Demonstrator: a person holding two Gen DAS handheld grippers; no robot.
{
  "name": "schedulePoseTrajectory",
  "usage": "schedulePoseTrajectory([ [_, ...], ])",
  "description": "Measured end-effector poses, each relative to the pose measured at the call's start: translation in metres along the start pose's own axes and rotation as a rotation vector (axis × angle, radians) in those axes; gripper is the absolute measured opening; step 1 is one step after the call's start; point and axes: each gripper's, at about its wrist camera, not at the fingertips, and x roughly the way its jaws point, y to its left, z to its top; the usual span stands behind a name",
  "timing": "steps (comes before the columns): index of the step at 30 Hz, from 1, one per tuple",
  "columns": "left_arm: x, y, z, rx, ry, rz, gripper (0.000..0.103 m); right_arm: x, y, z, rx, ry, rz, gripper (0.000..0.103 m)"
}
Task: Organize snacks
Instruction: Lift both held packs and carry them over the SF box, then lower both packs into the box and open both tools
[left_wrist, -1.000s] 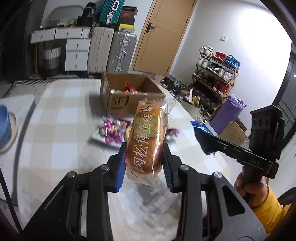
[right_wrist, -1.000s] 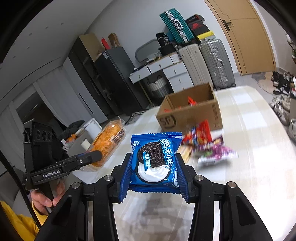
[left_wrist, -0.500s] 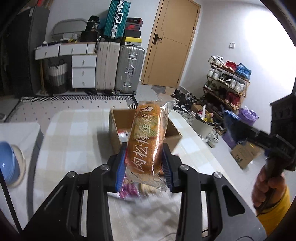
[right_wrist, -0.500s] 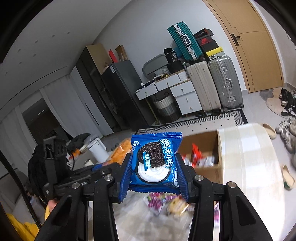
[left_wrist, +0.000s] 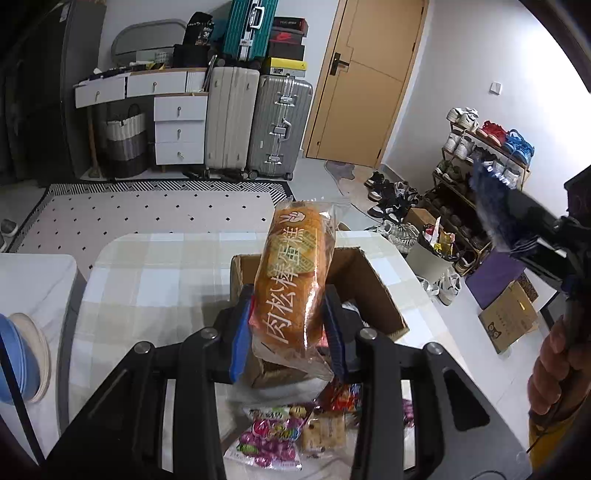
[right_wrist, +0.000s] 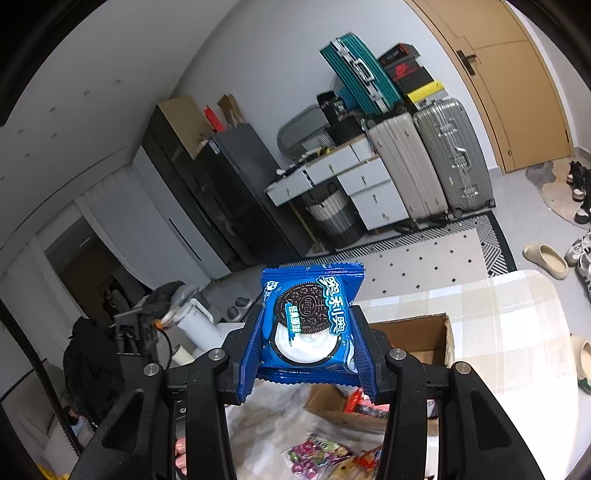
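My left gripper is shut on an orange cake-bread packet and holds it above the open cardboard box on the checked table. My right gripper is shut on a blue Oreo packet, held high over the same box. The right gripper also shows at the right edge of the left wrist view, above and right of the box. Loose snack packets lie on the table in front of the box, also in the right wrist view.
The checked table ends just beyond the box. A blue bowl stack stands at the far left. Suitcases, drawers and a door are behind. A shoe rack and a small carton are on the right.
Both grippers have risen and moved forward over the box, each still holding its packet. The loose snacks now lie below and nearer the cameras.
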Motion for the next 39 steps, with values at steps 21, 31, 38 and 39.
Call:
schedulePoseTrajectory([
  [21, 0.166, 0.004, 0.032, 0.048, 0.145, 0.025, 0.032, 0.09, -0.07, -0.028, 0.0, 0.181, -0.126, 0.045],
  [31, 0.204, -0.007, 0.017, 0.071, 0.174, 0.03, 0.032, 0.102, -0.077, -0.041, -0.011, 0.224, -0.143, 0.045],
  [38, 0.186, -0.014, 0.004, 0.07, 0.135, 0.03, 0.032, 0.113, -0.075, -0.048, -0.027, 0.252, -0.157, 0.045],
  [39, 0.174, -0.015, -0.001, 0.07, 0.133, 0.029, 0.032, 0.115, -0.074, -0.049, -0.029, 0.256, -0.157, 0.045],
])
